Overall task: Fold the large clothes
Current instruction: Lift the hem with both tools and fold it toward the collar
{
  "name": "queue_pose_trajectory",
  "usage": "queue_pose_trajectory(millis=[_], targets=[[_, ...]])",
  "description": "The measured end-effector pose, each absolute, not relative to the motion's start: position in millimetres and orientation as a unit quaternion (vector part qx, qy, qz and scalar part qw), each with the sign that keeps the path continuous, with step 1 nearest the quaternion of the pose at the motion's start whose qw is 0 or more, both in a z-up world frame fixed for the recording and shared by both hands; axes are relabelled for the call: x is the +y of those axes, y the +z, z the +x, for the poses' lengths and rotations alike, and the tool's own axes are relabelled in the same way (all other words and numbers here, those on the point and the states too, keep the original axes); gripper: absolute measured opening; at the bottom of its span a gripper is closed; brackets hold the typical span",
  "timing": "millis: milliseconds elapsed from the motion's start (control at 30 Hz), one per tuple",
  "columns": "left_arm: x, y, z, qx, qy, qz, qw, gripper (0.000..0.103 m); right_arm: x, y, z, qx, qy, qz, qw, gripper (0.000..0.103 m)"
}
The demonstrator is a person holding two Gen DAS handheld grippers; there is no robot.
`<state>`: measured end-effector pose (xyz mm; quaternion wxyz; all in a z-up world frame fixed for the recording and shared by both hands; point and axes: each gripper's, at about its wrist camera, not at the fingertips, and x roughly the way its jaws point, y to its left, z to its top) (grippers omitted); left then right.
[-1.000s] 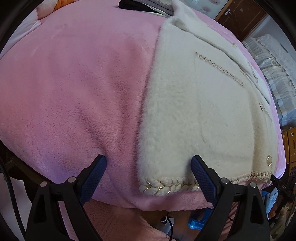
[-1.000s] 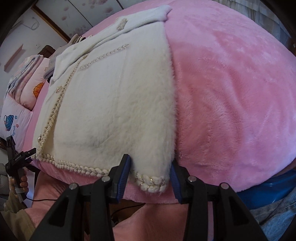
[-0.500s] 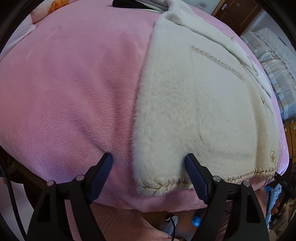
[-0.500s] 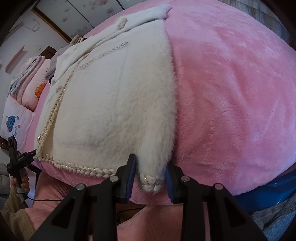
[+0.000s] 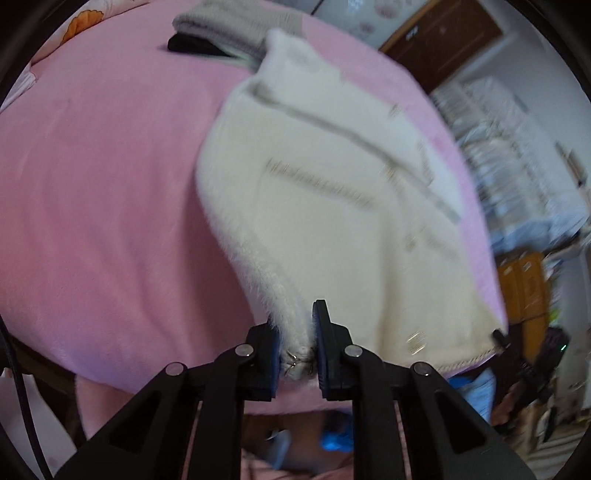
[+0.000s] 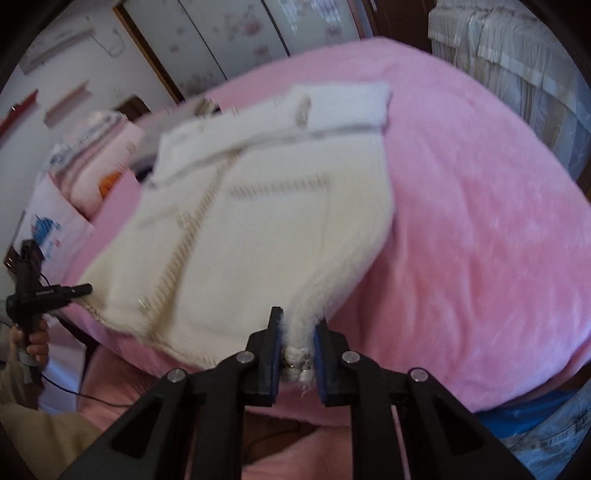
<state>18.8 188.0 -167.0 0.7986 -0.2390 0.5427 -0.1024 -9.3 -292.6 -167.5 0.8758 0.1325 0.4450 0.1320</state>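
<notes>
We see a pink plush blanket (image 6: 480,221) filling most of both frames, white floral wardrobe panels (image 6: 236,33) at upper centre, a brown wooden door (image 5: 443,48) upper right, and pale frilled bedding (image 6: 517,66) beside it.

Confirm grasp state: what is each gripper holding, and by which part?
Both hold the cream fuzzy jacket. The left gripper pinches its near-left hem corner; the right gripper pinches its near-right hem corner, at the braided trim.

Left gripper (image 5: 298,350) and right gripper (image 6: 298,356): matte black angular plastic linkages, each arm carrying round silver screws, ending in dark blue finger pads (image 6: 320,360). A thin black cable (image 5: 22,398) runs along the left unit's edge.
</notes>
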Motion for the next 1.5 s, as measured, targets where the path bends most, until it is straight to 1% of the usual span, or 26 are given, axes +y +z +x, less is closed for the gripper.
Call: queue_pose_trajectory(millis=[133, 233, 267, 300, 400, 467, 533, 667, 833, 1000, 1067, 1100, 1133, 1167, 1200, 1333, 1500], targets=[[198, -133, 53, 0.509, -0.085, -0.312, 0.798, 0.013, -305, -121, 23, 0.397, 0.132, 0.152, 0.895, 0.014], [210, -112, 85, 0.482, -0.050, -0.331, 0.810, 0.013, -316, -97, 58, 0.372, 0.115, 0.153, 0.908, 0.014], [216, -107, 97, 0.475, -0.036, -0.333, 0.814, 0.013, -317, -90, 74, 0.367, 0.104, 0.154, 0.912, 0.013], [220, -102, 112, 0.471, -0.027, -0.339, 0.814, 0.013, -320, -84, 89, 0.359, 0.095, 0.158, 0.915, 0.000], [231, -98, 165, 0.471, -0.011, -0.355, 0.807, 0.013, -347, -64, 137, 0.331, 0.051, 0.184, 0.924, 0.000], [223, -100, 203, 0.476, -0.010, -0.339, 0.812, 0.013, -362, -58, 178, 0.327, 0.033, 0.193, 0.924, 0.000], [210, -110, 239, 0.491, -0.003, -0.312, 0.814, 0.013, -366, -65, 213, 0.344, 0.018, 0.188, 0.920, 0.000], [183, -136, 290, 0.504, 0.007, -0.301, 0.810, 0.013, -351, -94, 251, 0.379, 0.013, 0.143, 0.914, 0.000], [156, -155, 324, 0.507, 0.017, -0.283, 0.814, 0.013, -336, -133, 246, 0.430, 0.071, 0.157, 0.886, 0.000], [151, -154, 343, 0.490, 0.020, -0.290, 0.822, 0.013, -331, -143, 227, 0.452, 0.101, 0.129, 0.877, 0.003], [149, -145, 350, 0.476, 0.023, -0.284, 0.832, 0.013, -332, -145, 223, 0.461, 0.111, 0.125, 0.872, 0.012], [149, -140, 353, 0.468, 0.025, -0.283, 0.837, 0.013, -333, -147, 220, 0.462, 0.111, 0.123, 0.871, 0.029], [150, -136, 355, 0.461, 0.028, -0.283, 0.840, 0.013, -336, -149, 220, 0.464, 0.106, 0.120, 0.871, 0.052], [151, -133, 359, 0.456, 0.029, -0.287, 0.842, 0.013, -338, -153, 218, 0.466, 0.100, 0.118, 0.871, 0.061], [152, -131, 361, 0.451, 0.032, -0.289, 0.844, 0.013, -340, -156, 216, 0.466, 0.097, 0.117, 0.872, 0.067], [154, -137, 365, 0.448, 0.046, -0.293, 0.843, 0.013, -354, -176, 214, 0.478, 0.070, 0.129, 0.866, 0.067], [157, -147, 364, 0.454, 0.052, -0.293, 0.840, 0.013, -365, -215, 222, 0.527, 0.046, 0.142, 0.837, 0.067]])
